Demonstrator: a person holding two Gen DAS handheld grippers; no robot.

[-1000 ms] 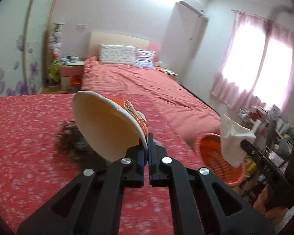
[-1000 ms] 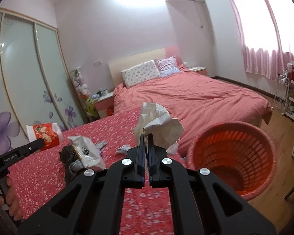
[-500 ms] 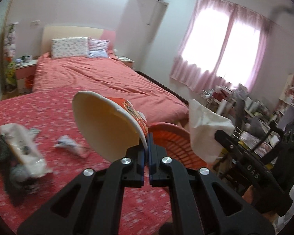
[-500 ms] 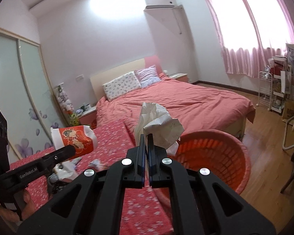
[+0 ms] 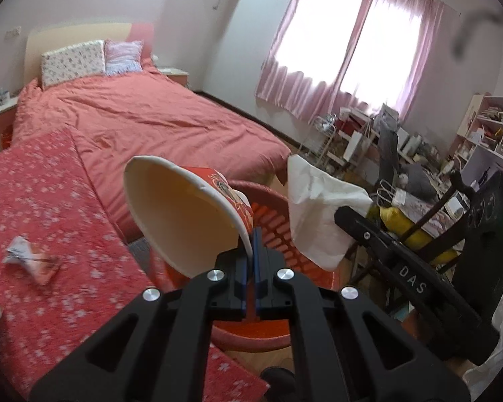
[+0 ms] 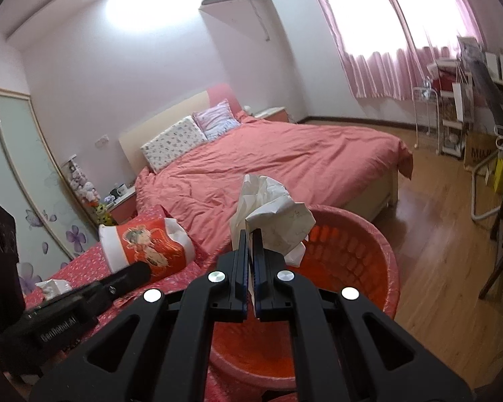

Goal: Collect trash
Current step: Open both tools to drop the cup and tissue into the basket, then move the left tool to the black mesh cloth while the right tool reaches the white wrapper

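Both tools have swung over the orange basket (image 6: 369, 234), left tool (image 5: 250, 251) clenching the cup (image 5: 184, 214), right tool (image 6: 250, 254) the tissue (image 6: 271, 214).

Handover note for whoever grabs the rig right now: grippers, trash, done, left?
Left gripper: shut on the rim of the cup, held tilted above the basket.
Right gripper: shut on the tissue, also above the basket.
Done: both pieces picked up and brought to the basket; neither is dropped yet.
Left: open both grippers over the basket, then collect the wrapper lying on the red floral cover, plus a white scrap at the left frame edge.
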